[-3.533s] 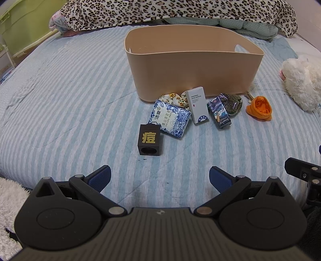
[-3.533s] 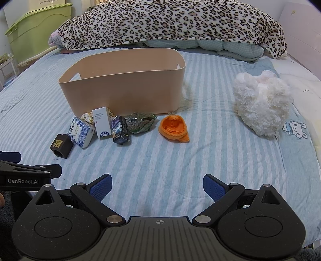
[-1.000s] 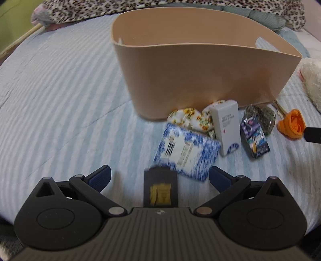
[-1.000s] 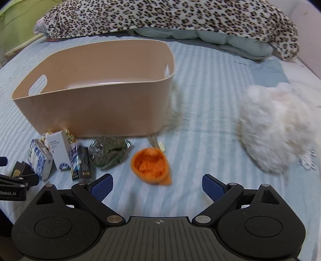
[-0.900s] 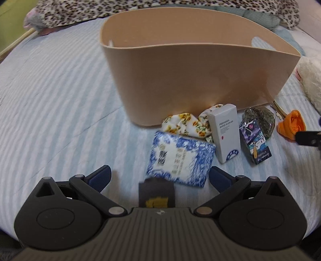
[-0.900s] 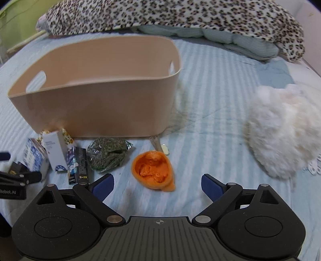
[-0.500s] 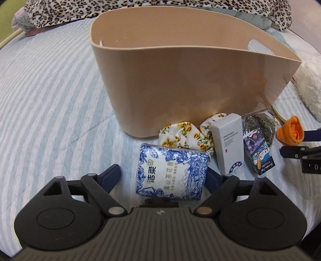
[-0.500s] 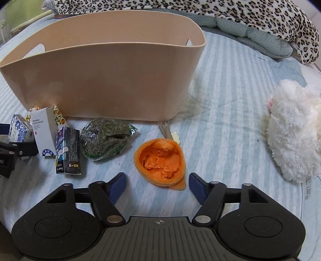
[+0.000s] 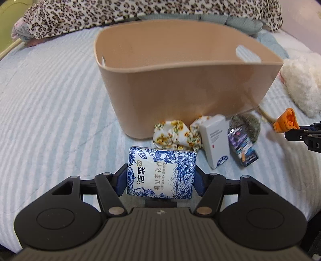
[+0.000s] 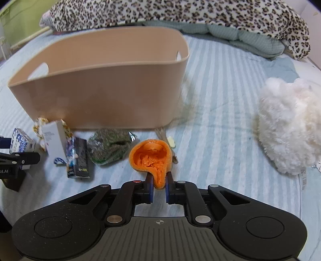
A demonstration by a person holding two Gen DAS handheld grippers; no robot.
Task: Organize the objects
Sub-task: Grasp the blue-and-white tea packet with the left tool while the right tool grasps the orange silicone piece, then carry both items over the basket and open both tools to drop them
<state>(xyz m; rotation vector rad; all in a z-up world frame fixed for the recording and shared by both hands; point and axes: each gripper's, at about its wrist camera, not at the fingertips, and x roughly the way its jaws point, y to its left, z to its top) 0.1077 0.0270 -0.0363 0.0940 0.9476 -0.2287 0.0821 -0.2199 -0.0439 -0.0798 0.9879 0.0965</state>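
Observation:
My left gripper (image 9: 161,180) is shut on a blue-and-white tissue pack (image 9: 161,172), in front of the beige bin (image 9: 190,84). My right gripper (image 10: 158,188) is shut on the edge of an orange fuzzy sock (image 10: 152,156), right of the other items; the sock also shows in the left wrist view (image 9: 285,120). On the striped bed before the bin lie a floral cloth (image 9: 172,134), a white box (image 9: 215,143), a dark printed box (image 9: 242,150) and a green packet (image 9: 247,124). The black cube (image 9: 160,203) sits under my left gripper, mostly hidden.
A white plush toy (image 10: 291,124) lies to the right on the bed. A leopard-print blanket (image 10: 170,14) runs along the back. A small wooden piece (image 10: 164,134) lies beside the sock, near the bin's right corner.
Both grippers moved forward and closed: the left onto the tissue pack, the right onto the orange sock. The black cube slid under the left gripper's view.

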